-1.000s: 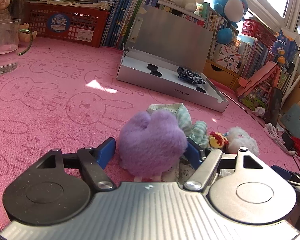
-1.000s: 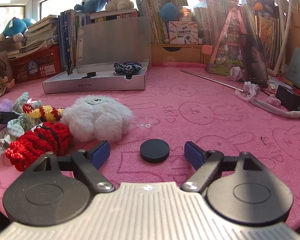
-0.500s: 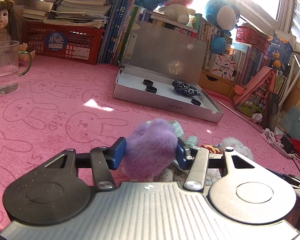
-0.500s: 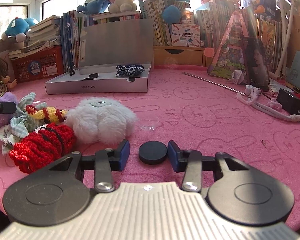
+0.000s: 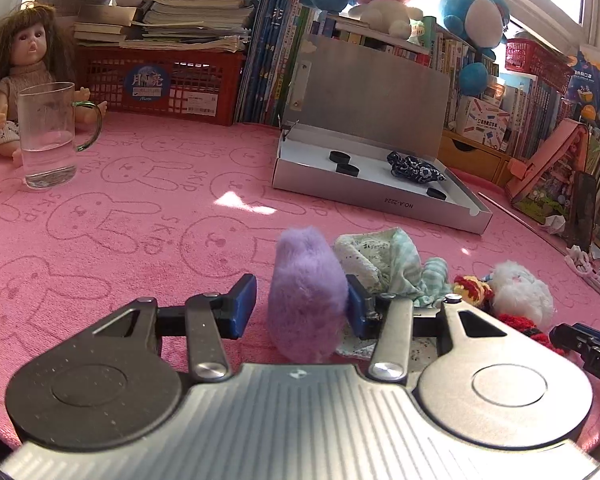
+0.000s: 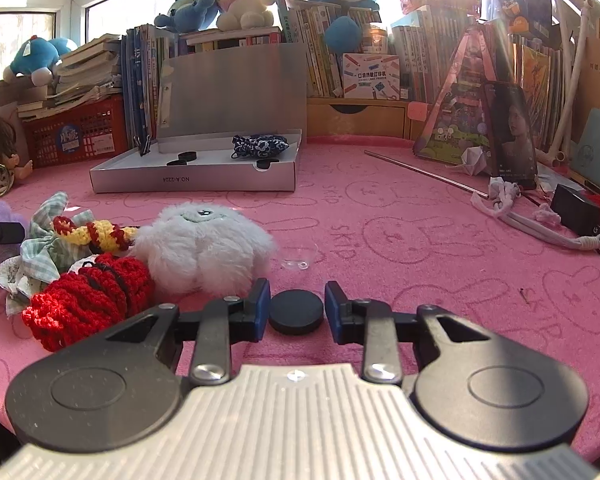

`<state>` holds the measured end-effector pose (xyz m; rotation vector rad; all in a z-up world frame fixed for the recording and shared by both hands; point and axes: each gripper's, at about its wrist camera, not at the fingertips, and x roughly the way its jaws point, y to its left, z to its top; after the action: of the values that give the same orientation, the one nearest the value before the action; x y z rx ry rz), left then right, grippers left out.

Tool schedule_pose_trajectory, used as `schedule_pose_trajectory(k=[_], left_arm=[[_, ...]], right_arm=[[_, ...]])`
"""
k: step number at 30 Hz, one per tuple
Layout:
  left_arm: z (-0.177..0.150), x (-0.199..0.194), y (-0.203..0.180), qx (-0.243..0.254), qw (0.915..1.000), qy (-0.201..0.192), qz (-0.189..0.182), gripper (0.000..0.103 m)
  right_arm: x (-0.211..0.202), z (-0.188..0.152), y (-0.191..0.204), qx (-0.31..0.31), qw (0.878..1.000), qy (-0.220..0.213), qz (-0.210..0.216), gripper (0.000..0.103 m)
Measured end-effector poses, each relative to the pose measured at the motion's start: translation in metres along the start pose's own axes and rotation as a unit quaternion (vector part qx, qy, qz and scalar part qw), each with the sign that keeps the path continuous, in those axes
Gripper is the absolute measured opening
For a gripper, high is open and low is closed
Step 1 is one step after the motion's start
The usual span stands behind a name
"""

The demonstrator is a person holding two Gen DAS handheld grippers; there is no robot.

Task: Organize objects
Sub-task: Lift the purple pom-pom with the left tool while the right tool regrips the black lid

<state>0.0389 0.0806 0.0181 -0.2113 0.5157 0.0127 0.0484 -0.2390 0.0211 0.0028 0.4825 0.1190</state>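
Two hand-held grippers worked over a pink cloth [image 5: 140,216] printed w/ rabbit outlines and "SKIP". The grey box [image 5: 380,196], lid propped up, read "NO.A-2224" on its front wall; a red crate [image 5: 160,84] behind carried a blue round sticker, text unclear.

Left gripper [image 5: 300,306]: jaws closing round a purple pom-pom [image 5: 306,296], which stood upright, long axis vertical. The right pad touched its fur; the left pad stood just off it. A sec earlier the jaws were much wider and the pom-pom looked rounder.

Right gripper [image 6: 296,310]: jaws closing on a black disc [image 6: 296,312] lying flat on the cloth, pads at its edges; contact too close to call. A sec earlier those jaws stood wide apart. Disc hadn't shifted, beside the white plush [image 6: 204,248].
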Motion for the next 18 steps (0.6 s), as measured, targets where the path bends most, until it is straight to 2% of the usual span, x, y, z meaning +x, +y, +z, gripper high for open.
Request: schedule_pose_trajectory(k=[9, 15, 18], left_arm=[[-0.0049, 0.0066, -0.0044, 0.012, 0.9999, 0.005, 0.009, 0.053], [-0.0017, 0.0056, -0.0039, 0.008, 1.0, 0.004, 0.005, 0.04], [-0.0001, 0.0043, -0.0053, 0.012, 0.9999, 0.0, 0.005, 0.04]], right_arm=[[0.0019, -0.0025, 0.0007, -0.002, 1.0, 0.001, -0.001, 0.04], [0.0041, -0.0045, 0.0053, -0.011, 1.0, 0.006, 0.001, 0.041], [0.0039, -0.0048, 0.0081, -0.018, 1.0, 0.004, -0.001, 0.039]])
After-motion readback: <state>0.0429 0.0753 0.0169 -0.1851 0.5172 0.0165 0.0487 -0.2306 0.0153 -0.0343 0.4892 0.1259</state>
